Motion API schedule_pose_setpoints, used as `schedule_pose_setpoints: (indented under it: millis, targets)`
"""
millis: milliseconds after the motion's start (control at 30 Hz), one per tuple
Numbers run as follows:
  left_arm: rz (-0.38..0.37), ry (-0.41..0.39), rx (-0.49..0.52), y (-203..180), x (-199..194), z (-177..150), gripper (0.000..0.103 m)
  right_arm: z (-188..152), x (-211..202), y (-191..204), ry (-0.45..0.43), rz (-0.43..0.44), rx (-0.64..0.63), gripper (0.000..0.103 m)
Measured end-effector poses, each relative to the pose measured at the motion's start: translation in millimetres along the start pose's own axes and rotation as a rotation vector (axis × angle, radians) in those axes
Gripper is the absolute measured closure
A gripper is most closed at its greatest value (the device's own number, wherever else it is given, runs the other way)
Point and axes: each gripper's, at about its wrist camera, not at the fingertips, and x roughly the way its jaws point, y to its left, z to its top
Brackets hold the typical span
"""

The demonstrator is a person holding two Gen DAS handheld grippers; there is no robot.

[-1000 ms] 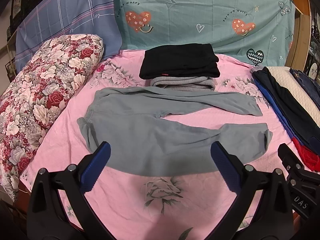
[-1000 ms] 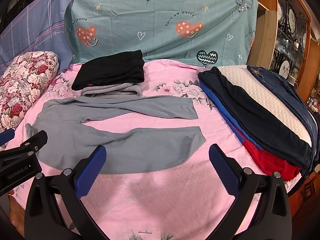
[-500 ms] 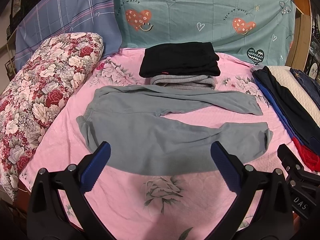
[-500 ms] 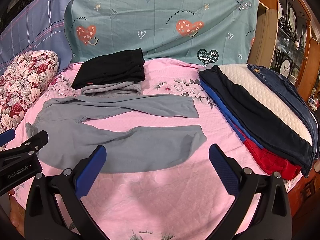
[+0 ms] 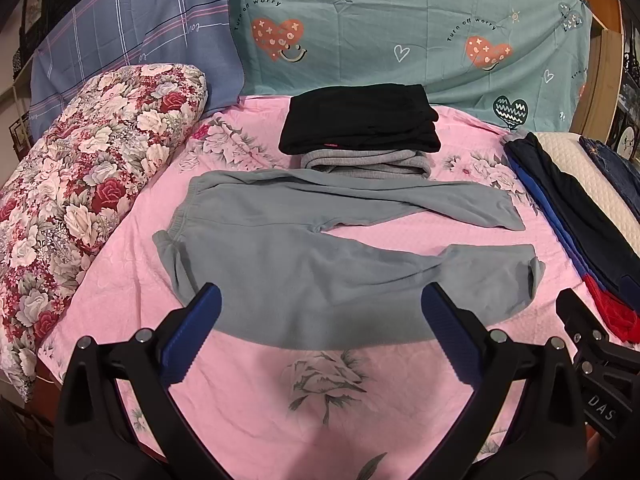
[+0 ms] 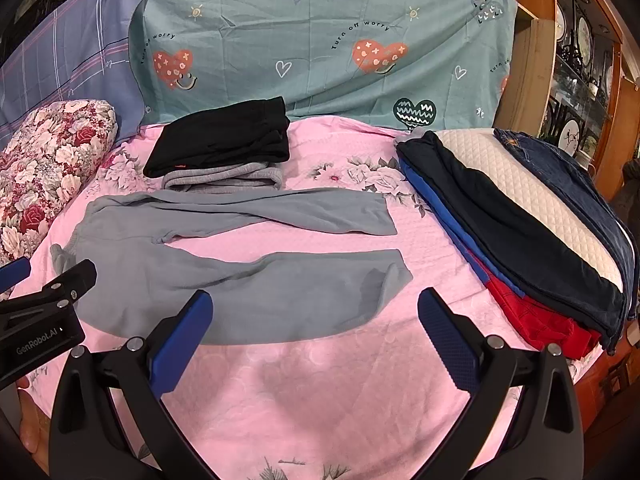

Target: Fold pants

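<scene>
Grey sweatpants lie spread flat on the pink floral bed sheet, waistband to the left, two legs apart pointing right; they also show in the right wrist view. My left gripper is open and empty, hovering above the near edge of the pants. My right gripper is open and empty, above the near leg toward its cuff.
A stack of folded black and grey pants sits behind the sweatpants. A floral pillow lies at left. Unfolded dark, blue and red garments lie on a white quilted pad at right. Patterned sheets hang behind.
Both grippers have drifted slightly; the view has shifted a little. The pants have not moved and both grippers stay open.
</scene>
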Motion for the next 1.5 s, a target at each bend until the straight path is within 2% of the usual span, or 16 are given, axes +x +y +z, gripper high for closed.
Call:
schedule_pose_setpoints:
  millis: [333,433,533,633,733,800,867,933,1033,1067,1100,1167,1200,1267,1367,1500]
  targets:
    - [0.020,0.017,0.003,0.6,-1.9,0.1,0.002,2.6,-6.9,-1.3,-0.005,0.003,0.000,0.001]
    - [-0.002,0.079,0.000,-0.1,8.8,3.0,0.002,4.5,-5.8,-4.1,-0.005,0.006,0.009,0.001]
    - [-0.013,0.181,-0.037,10.7,34.8,0.7,0.002,5.6,0.4,-8.7,0.006,0.003,0.024,0.001]
    - [-0.001,0.257,-0.113,49.7,68.7,5.2,0.002,4.1,12.2,-11.1,0.041,-0.003,0.024,0.001]
    - [0.029,0.294,-0.273,118.1,100.1,20.4,0.002,0.6,22.8,-15.3,0.075,-0.012,0.025,0.001]
    - [-0.005,0.326,-0.399,164.3,123.1,26.7,0.002,-0.2,28.5,-19.6,0.085,-0.021,0.029,0.001]
    - [-0.040,0.393,-0.489,194.3,147.8,25.8,0.002,-1.8,34.2,-25.1,0.091,-0.036,0.039,0.001]
    - [-0.083,0.427,-0.519,207.9,166.2,24.5,0.002,-4.4,42.5,-31.6,0.107,-0.048,0.057,0.001]
    - [-0.089,0.454,-0.522,212.5,186.1,23.4,0.003,-8.7,56.8,-42.5,0.155,-0.046,0.088,0.001]
    - [-0.087,0.458,-0.527,213.3,191.9,23.0,0.008,-9.2,60.9,-45.6,0.168,-0.046,0.096,0.001]
    - [-0.092,0.460,-0.538,216.6,197.4,22.6,0.017,-9.2,63.8,-47.8,0.176,-0.049,0.100,0.001]
    - [-0.096,0.495,-0.546,220.4,209.6,18.0,0.091,-8.2,67.1,-52.7,0.182,-0.066,0.100,0.001]
    - [-0.055,0.486,-0.550,223.9,209.8,16.9,0.098,-7.8,67.0,-54.4,0.182,-0.072,0.098,0.001]
    - [-0.098,0.449,-0.594,232.7,205.4,13.4,0.098,-6.5,67.4,-60.6,0.180,-0.085,0.092,0.001]
    - [-0.063,0.370,-0.611,246.3,188.2,7.9,0.098,-0.7,68.8,-73.9,0.180,-0.106,0.066,0.001]
    - [-0.067,0.311,-0.626,258.4,175.9,-1.7,0.098,13.3,81.7,-105.6,0.250,-0.036,0.111,0.001]
